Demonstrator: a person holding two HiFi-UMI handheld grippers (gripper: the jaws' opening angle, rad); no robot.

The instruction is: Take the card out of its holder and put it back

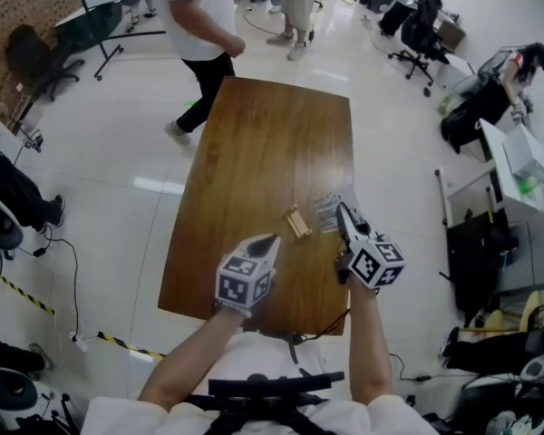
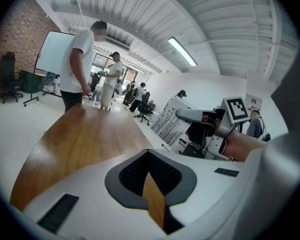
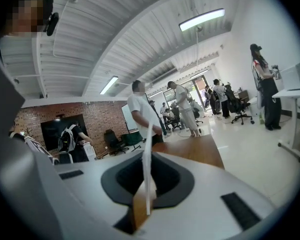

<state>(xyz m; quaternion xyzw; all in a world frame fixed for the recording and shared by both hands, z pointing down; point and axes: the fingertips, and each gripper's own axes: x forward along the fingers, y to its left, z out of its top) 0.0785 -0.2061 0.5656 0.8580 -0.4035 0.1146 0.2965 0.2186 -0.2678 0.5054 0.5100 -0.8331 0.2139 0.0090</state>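
Right hand-held gripper (image 1: pixel 343 211): jaws clamped on the card (image 1: pixel 327 212). Its own view shows the white card edge-on, pinched between the pads and sticking up past the jaw tips. The card is clear of the wooden card holder (image 1: pixel 297 222), which sits on the wooden surface (image 1: pixel 263 143) just beside it, toward the left.

Left hand-held gripper (image 1: pixel 268 241): jaws together, nothing between them. It is near the holder, not touching.

Judged step: card is out, re-insertion pending.

Risks:
- The holder looks small and light and nothing steadies it. A card edge that misses the slot could push it along the surface or tip it.
- The card is thin and gripped at one end, so an off-angle entry could bow or crease it.
- The card could pivot in the pads under side load.
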